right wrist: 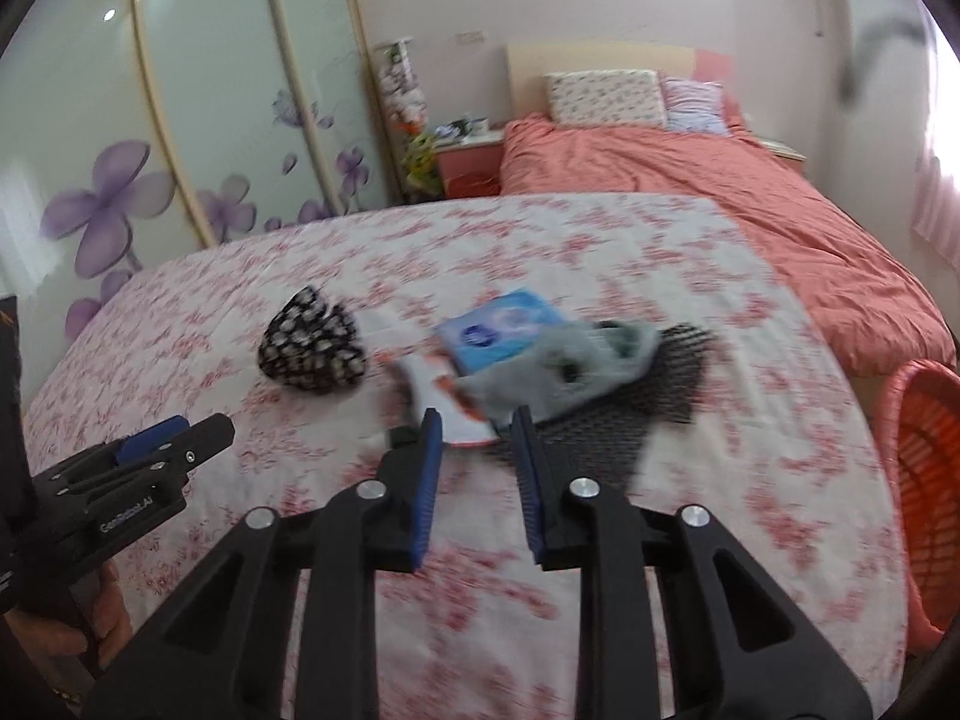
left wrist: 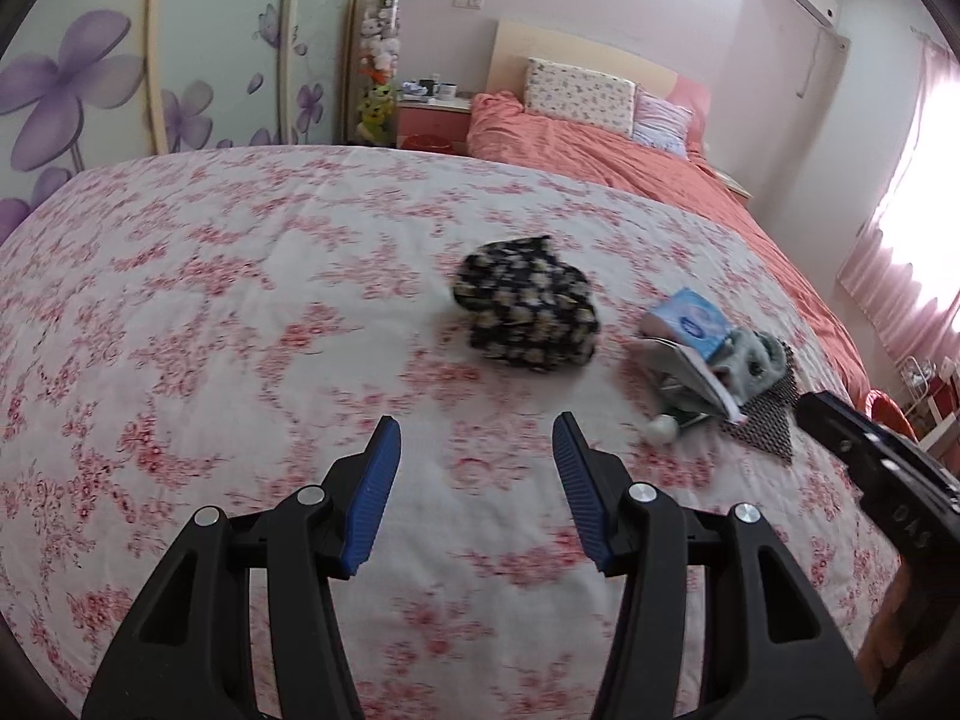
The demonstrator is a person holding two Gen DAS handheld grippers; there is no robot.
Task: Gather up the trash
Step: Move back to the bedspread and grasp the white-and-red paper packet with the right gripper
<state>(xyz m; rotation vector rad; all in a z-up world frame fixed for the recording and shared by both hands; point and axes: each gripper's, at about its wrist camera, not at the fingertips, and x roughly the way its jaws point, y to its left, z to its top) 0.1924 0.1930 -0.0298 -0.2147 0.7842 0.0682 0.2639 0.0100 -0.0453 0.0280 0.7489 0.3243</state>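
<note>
Both views are smeared, so the pile of trash on the flowered bedspread [left wrist: 240,276] is hard to sort out: a blue tissue packet [right wrist: 501,330] lies on top, a grey crumpled piece [right wrist: 576,369] overlaps its right edge, a white wrapper with red print [right wrist: 447,399] pokes out beneath it, and a black mesh sheet [right wrist: 630,420] spreads underneath; what the small white ball [left wrist: 660,427] near the pile is cannot be told. A black cloth with pale flowers [left wrist: 522,306] sits apart, to the left of the pile. The orange basket [right wrist: 924,480] is cut off at the right edge. The left gripper [left wrist: 477,429] tilts down over bare bedspread, jaws spread with nothing between them. The right gripper [right wrist: 478,420] points down at the near edge of the pile, jaws narrowly parted, not pinching anything.
</note>
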